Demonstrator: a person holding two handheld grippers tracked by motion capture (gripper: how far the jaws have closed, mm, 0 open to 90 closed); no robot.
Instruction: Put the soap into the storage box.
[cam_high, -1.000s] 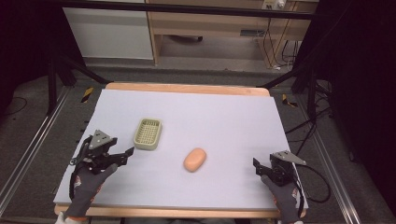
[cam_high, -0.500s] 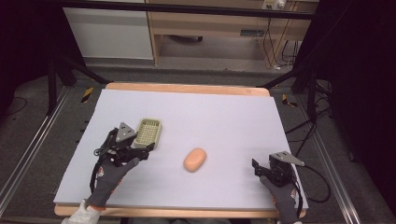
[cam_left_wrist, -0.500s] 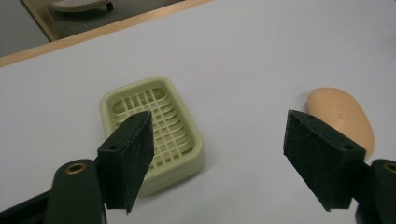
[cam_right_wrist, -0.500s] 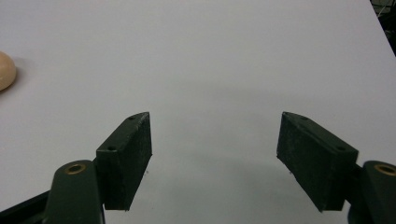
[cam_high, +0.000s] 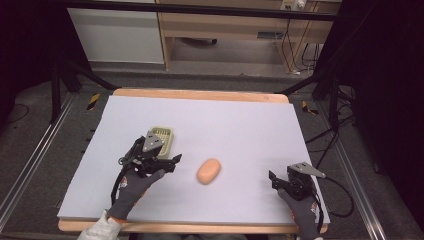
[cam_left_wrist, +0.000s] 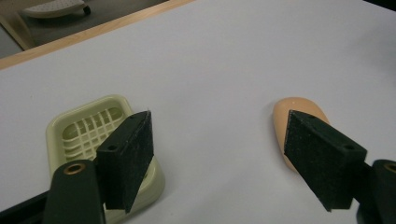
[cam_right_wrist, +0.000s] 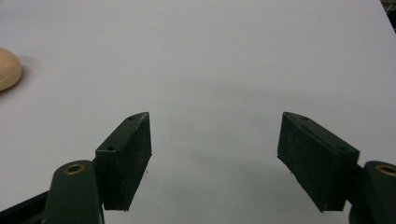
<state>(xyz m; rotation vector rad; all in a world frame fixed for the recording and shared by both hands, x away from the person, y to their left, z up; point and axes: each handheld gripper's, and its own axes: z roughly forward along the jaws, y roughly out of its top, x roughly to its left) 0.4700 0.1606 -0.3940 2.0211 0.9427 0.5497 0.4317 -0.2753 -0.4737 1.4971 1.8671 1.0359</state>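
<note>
A peach-coloured oval bar lies near the middle of the white table top. To its left stands a pale green ribbed dish. My left gripper hovers just in front of the dish, open, with nothing between its jaws. In the left gripper view the dish sits behind the left jaw and the bar behind the right jaw, with bare table under the left gripper. My right gripper rests near the front right corner, open and empty. The right gripper view has the right gripper over bare table and the bar at its left edge.
The white top lies on a wooden table whose edge shows at the back. Metal rails run along the floor on both sides. A cable trails from the right gripper off the table's right edge.
My left gripper has moved from the table's front left area forward and to the right, ending beside the dish and closer to the bar. The right gripper has barely shifted.
</note>
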